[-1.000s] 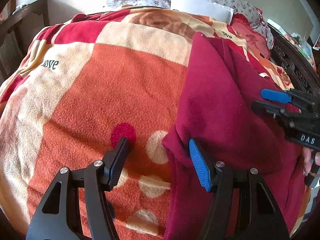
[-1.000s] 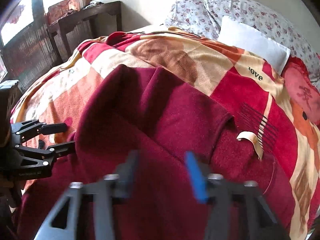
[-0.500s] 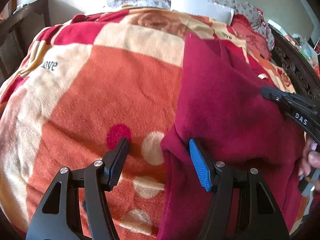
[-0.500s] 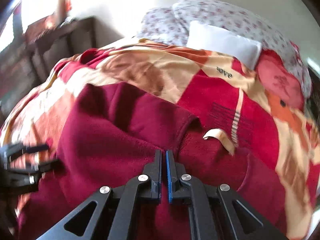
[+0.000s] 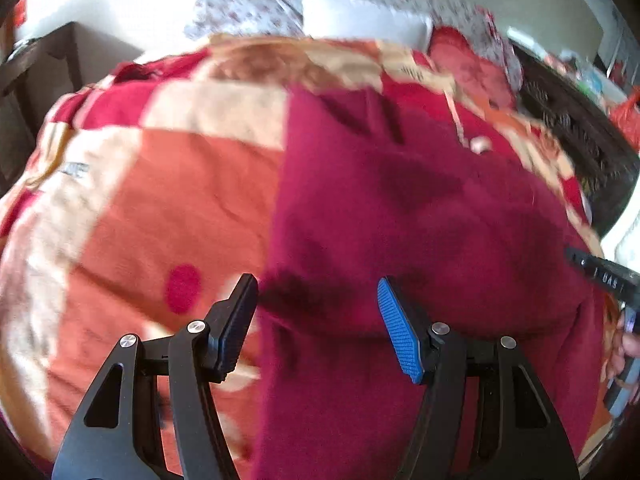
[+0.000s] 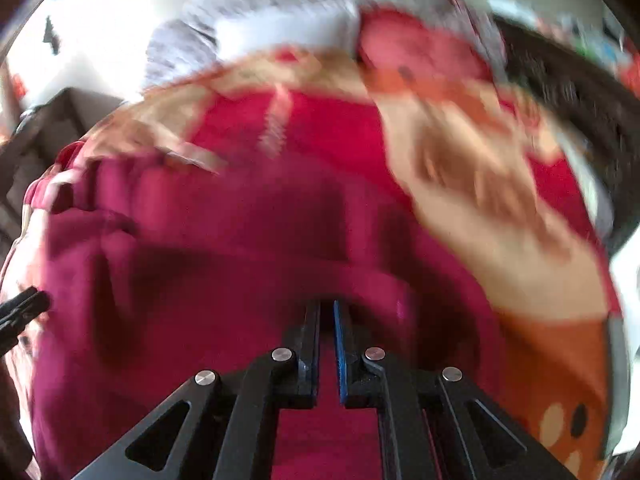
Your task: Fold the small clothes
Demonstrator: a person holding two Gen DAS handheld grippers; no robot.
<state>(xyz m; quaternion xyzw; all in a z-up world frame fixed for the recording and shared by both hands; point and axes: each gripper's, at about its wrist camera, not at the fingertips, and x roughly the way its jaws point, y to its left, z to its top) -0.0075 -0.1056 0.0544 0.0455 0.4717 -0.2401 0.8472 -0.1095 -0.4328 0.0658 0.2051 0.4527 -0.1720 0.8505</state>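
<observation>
A maroon fleece garment (image 5: 420, 220) lies spread on the patterned bed blanket (image 5: 160, 200). My left gripper (image 5: 316, 282) is open and hovers over the garment's left edge, black finger over the blanket, blue pad over the cloth, nothing pinched. In the right wrist view, blurred, my right gripper (image 6: 327, 306) is shut, with a raised ridge of the garment (image 6: 200, 280) bunched at its tips. In the left wrist view the right gripper (image 5: 576, 258) shows at the garment's right edge, a hand behind it. The left gripper (image 6: 20, 312) peeks in at the left edge of the right wrist view.
Floral pillows and a white pillow (image 5: 360, 20) lie at the head of the bed. A dark carved wooden frame (image 5: 580, 140) runs along the right side. A dark wooden table (image 5: 36, 64) stands at the left. The blanket (image 6: 500, 220) spreads to the garment's right.
The right gripper's jaws closed, then it swung quickly rightward and lower along the garment, rolling as it went. The left gripper shifted right, so the garment's left edge now lies between its fingers.
</observation>
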